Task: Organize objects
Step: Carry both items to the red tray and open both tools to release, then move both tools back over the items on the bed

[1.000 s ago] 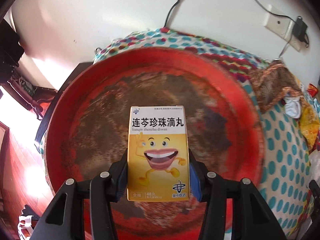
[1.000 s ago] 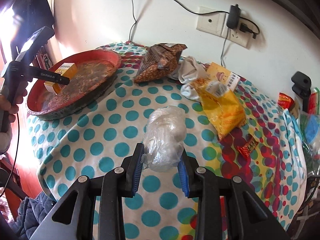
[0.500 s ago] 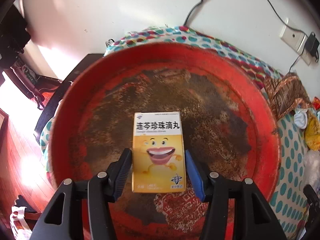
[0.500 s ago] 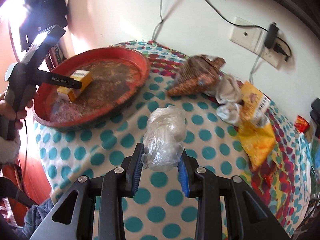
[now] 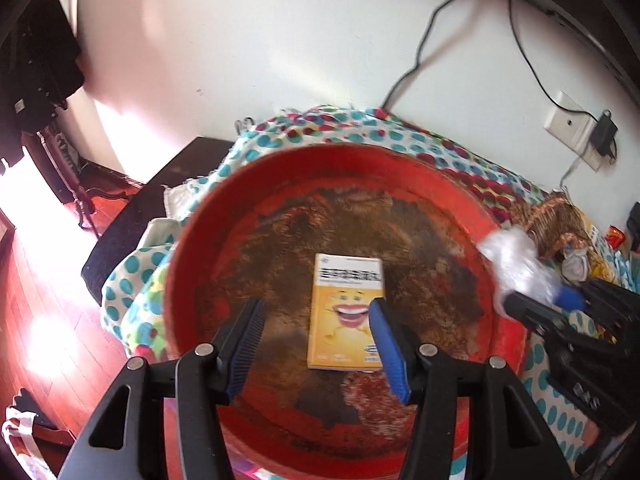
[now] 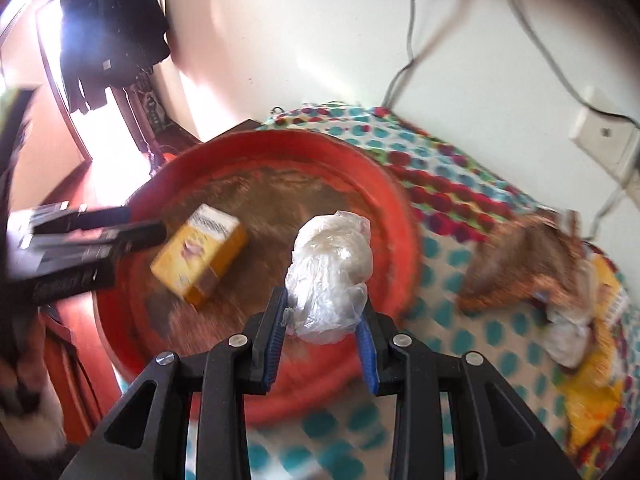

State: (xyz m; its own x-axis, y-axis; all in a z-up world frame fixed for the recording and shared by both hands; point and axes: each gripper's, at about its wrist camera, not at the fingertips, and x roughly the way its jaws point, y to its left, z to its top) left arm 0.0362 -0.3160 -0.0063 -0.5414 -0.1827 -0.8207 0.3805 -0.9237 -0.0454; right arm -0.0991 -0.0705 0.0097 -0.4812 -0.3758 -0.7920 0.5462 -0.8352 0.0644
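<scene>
A yellow medicine box (image 5: 345,312) with a smiling cartoon face lies flat in the worn red round tray (image 5: 224,216). My left gripper (image 5: 316,346) is open above the tray, its fingers apart and off the box. The box also shows in the right wrist view (image 6: 200,256), in the tray (image 6: 384,184). My right gripper (image 6: 324,332) is shut on a clear plastic bag bundle (image 6: 330,276) and holds it over the tray's near side. That bundle shows in the left wrist view (image 5: 516,256) at the tray's right rim.
The table has a polka-dot cloth (image 6: 452,280). A brown snack bag (image 6: 520,260), a yellow snack bag (image 6: 596,380) and a white crumpled item (image 6: 568,340) lie to the right. A wall socket with cables (image 5: 572,128) is behind. A dark side table (image 5: 132,216) stands left.
My left gripper opened and let go of the yellow box, which now lies in the tray. My right gripper carried the plastic bundle leftward over the tray.
</scene>
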